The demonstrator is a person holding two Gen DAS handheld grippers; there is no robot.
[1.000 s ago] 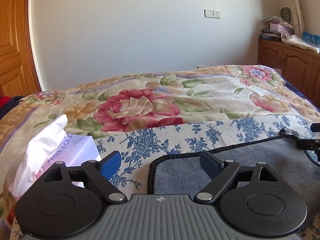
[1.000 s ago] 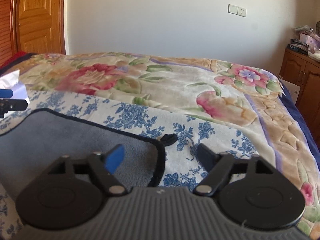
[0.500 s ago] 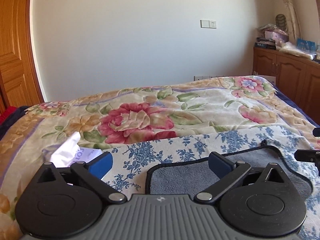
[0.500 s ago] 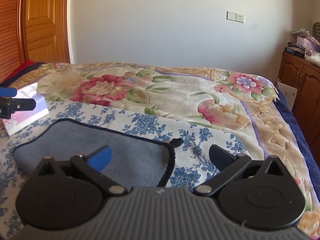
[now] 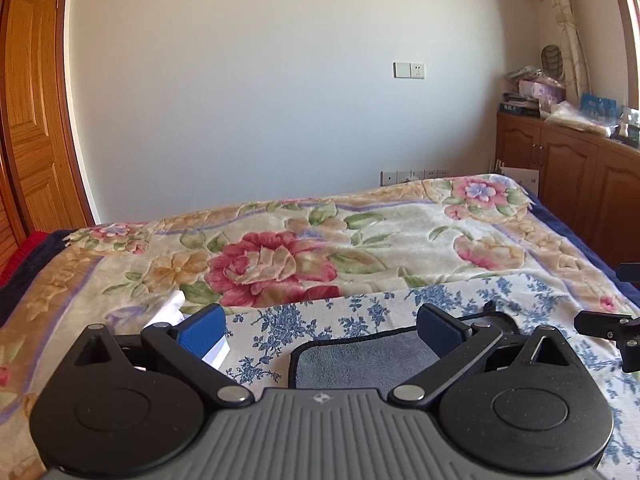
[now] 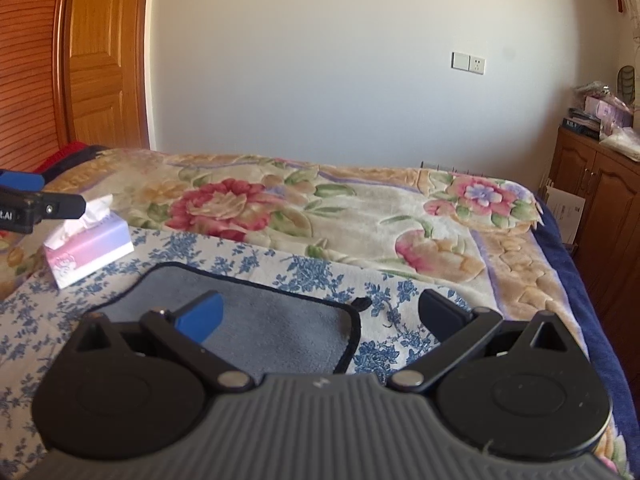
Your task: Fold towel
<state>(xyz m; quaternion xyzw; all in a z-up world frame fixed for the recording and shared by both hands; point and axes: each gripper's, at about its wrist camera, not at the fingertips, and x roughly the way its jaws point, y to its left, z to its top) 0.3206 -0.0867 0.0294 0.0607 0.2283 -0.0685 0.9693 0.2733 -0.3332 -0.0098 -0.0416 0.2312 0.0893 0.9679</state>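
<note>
Evidently both grippers had risen and drawn back from the bed over the last second: each wrist view took in far more wall and blanket than before, and the grey towel (image 6: 256, 320) had shrunk toward the bottom of each view. That read as a retreat after a placement, or a pause before the first grasp; the towel looked compact, a dark-edged rectangle, so a fold may already have been made, though I could not be sure.

At the far left, the tissue box (image 6: 90, 246) sat just beside the towel's left end on the blue-flowered sheet (image 6: 304, 272), over the floral blanket (image 5: 360, 232). The left gripper (image 5: 318, 330) hovered above the towel's left edge, fingers wide apart and holding nothing, aimed level across the bed. The towel lay flat between both tools, its small hanging loop (image 6: 362, 303) at the far right corner. The right gripper (image 6: 320, 316) hung over that right end, fingers likewise spread and empty, its far tip (image 5: 606, 326) showing in the left view.
</note>
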